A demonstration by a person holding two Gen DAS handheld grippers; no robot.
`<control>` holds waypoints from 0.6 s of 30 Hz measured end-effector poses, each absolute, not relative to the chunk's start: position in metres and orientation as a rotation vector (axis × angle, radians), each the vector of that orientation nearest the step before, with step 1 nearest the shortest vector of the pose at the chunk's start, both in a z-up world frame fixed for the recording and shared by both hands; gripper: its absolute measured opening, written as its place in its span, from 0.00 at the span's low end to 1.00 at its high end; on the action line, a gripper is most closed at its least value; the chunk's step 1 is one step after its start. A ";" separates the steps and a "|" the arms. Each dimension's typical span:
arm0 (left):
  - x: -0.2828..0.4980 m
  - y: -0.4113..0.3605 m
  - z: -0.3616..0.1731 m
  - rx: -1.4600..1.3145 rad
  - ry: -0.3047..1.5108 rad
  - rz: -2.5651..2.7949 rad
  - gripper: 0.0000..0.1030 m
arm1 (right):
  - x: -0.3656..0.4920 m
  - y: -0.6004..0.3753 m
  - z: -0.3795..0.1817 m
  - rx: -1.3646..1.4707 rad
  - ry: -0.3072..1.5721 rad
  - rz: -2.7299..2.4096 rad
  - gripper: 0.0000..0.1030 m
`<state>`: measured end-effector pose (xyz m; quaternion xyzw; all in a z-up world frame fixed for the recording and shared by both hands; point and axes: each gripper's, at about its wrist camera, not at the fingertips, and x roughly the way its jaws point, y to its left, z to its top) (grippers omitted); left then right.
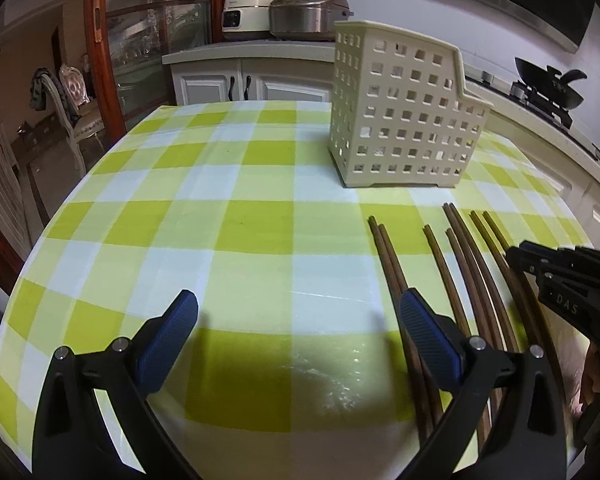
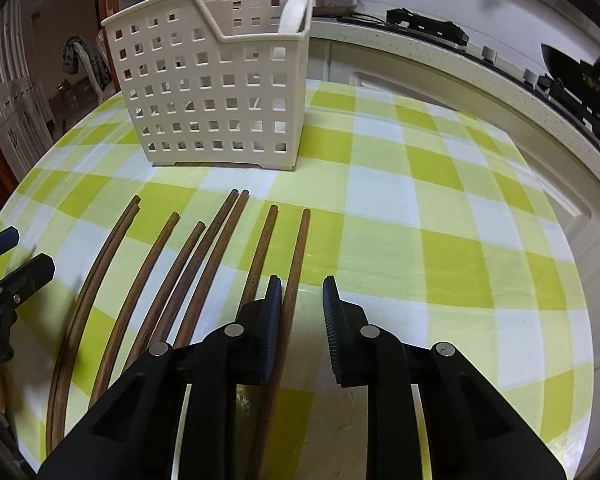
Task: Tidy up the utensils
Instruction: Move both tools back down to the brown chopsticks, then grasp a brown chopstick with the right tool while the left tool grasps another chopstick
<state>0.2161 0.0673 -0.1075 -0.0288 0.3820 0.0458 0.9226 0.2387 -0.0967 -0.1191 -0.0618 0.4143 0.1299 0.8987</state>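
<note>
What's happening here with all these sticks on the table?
A person holds two handheld grippers over a green-checked tablecloth where brown wooden chopsticks lie in a row before a cream perforated plastic basket. The right gripper straddles the rightmost chopstick, jaws narrowed but not yet gripping it. The left gripper hovers open, holding nothing.

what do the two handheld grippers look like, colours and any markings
Both are alike: black angular plastic bodies with forked linkage arms, round silver pivot pins at the joints, and dark blue ribbed pads on the fingers. The left gripper shows its blue pads face on. The right gripper carries white lettering reading DAS on its side, seen from the left wrist. No cables or sleeves show.
</note>
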 end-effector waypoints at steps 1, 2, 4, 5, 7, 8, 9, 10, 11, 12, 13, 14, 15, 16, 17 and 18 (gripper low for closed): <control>0.216 0.067 -0.108 -0.057 0.791 0.093 0.95 | 0.238 -0.096 -0.120 -0.126 0.858 0.279 0.14; 0.217 0.066 -0.110 -0.058 0.801 0.090 0.95 | 0.238 -0.097 -0.120 -0.117 0.861 0.301 0.07; 0.220 0.064 -0.112 -0.060 0.823 0.083 0.95 | 0.236 -0.097 -0.120 -0.122 0.860 0.301 0.07; 0.222 0.064 -0.114 -0.060 0.830 0.081 0.94 | 0.235 -0.099 -0.120 -0.116 0.860 0.307 0.07; 0.227 0.061 -0.116 -0.057 0.843 0.078 0.94 | 0.235 -0.103 -0.119 -0.103 0.862 0.312 0.07; 0.230 0.059 -0.116 -0.058 0.851 0.075 0.94 | 0.234 -0.105 -0.119 -0.093 0.864 0.313 0.07; 0.233 0.058 -0.117 -0.063 0.860 0.070 0.91 | 0.234 -0.107 -0.120 -0.083 0.865 0.315 0.07; 0.236 0.058 -0.118 -0.065 0.869 0.069 0.90 | 0.234 -0.109 -0.120 -0.074 0.866 0.317 0.07; 0.240 0.057 -0.120 -0.068 0.881 0.074 0.88 | 0.234 -0.112 -0.120 -0.062 0.867 0.321 0.07; 0.243 0.057 -0.121 -0.071 0.889 0.077 0.88 | 0.234 -0.114 -0.120 -0.057 0.868 0.322 0.07; 0.244 0.056 -0.122 -0.073 0.893 0.077 0.88 | 0.234 -0.115 -0.120 -0.048 0.869 0.325 0.07; 0.246 0.055 -0.123 -0.071 0.897 0.077 0.87 | 0.234 -0.117 -0.120 -0.042 0.870 0.326 0.07; 0.247 0.055 -0.124 -0.065 0.900 0.081 0.87 | 0.234 -0.117 -0.120 -0.038 0.870 0.327 0.07; 0.249 0.054 -0.124 -0.060 0.902 0.085 0.87 | 0.234 -0.118 -0.120 -0.034 0.870 0.329 0.07; 0.250 0.054 -0.125 -0.060 0.905 0.085 0.88 | 0.234 -0.119 -0.120 -0.030 0.871 0.331 0.07; 0.251 0.053 -0.125 -0.057 0.909 0.088 0.87 | 0.234 -0.119 -0.120 -0.028 0.871 0.332 0.07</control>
